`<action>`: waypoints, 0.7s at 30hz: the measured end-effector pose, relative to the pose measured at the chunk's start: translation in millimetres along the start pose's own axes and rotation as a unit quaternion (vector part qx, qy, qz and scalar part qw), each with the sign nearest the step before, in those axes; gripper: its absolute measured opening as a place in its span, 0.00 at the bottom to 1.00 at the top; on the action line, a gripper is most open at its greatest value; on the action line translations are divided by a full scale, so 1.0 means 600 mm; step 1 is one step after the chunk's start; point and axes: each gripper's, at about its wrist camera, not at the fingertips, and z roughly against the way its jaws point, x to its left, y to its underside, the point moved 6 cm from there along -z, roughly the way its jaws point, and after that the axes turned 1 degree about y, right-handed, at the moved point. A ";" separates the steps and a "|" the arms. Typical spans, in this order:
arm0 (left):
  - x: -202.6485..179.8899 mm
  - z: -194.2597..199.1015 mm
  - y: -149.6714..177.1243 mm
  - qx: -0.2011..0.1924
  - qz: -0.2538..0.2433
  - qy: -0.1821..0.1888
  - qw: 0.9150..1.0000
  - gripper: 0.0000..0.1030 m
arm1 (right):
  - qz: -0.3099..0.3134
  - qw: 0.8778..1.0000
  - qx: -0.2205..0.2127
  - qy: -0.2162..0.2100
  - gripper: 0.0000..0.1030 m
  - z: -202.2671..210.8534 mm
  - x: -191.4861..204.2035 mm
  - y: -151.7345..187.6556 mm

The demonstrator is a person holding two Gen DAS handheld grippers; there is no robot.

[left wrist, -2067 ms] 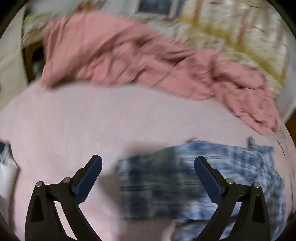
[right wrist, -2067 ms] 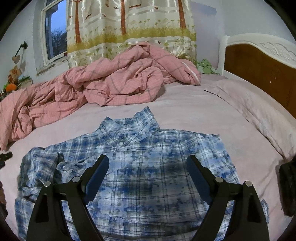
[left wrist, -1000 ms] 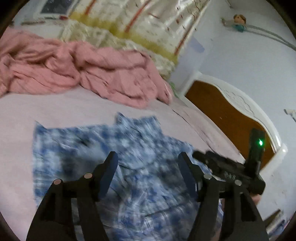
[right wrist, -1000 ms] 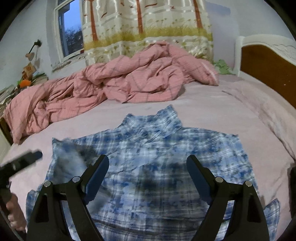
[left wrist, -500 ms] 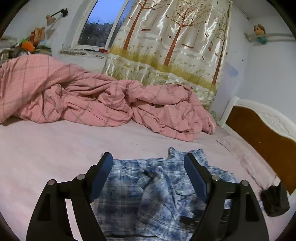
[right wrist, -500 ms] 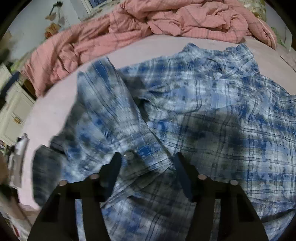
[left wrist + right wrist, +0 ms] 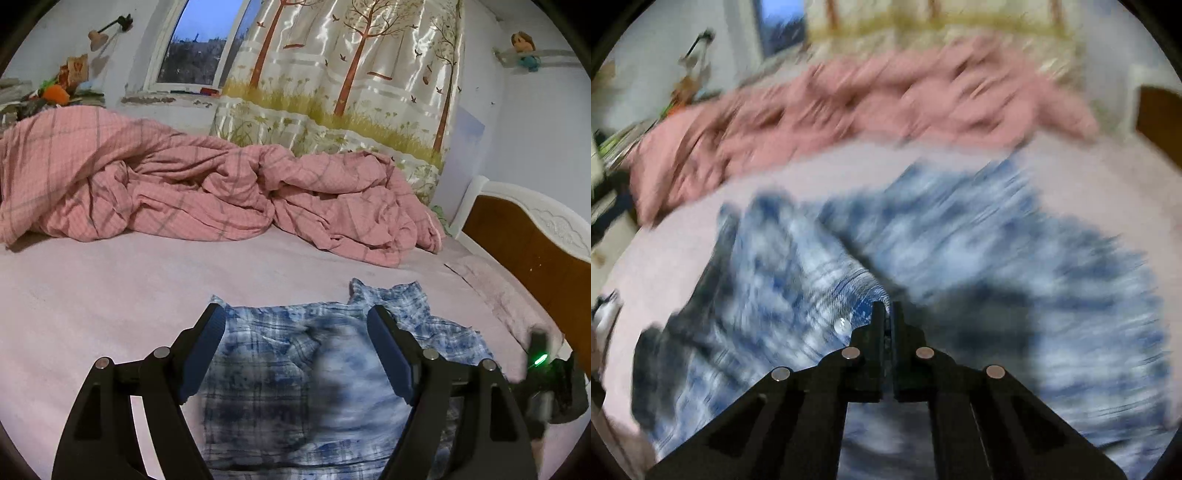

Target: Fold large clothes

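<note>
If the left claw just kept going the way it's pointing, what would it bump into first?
Most likely the blue plaid shirt spread on the bed: the open left claw tilts down toward it, nothing between. Depth is hard to judge.

- Right wrist view is motion-blurred all over: shirt [image 7: 960, 266] pattern and quilt [image 7: 849, 110] folds smear.
- Shirt's hem runs off at 6 o'clock.
- At 4 o'clock in the left view, a dark device [image 7: 550, 384] is blurred.

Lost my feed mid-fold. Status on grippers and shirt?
Left gripper open, over the shirt. Right gripper shut, pinching shirt fabric. Shirt rumpled on the bed. Pink quilt bunched behind, not in the way.
</note>
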 end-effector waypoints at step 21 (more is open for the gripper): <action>-0.001 -0.054 0.034 0.046 0.003 -0.017 0.999 0.76 | -0.101 0.966 -0.087 0.220 0.04 0.069 -0.252 -0.032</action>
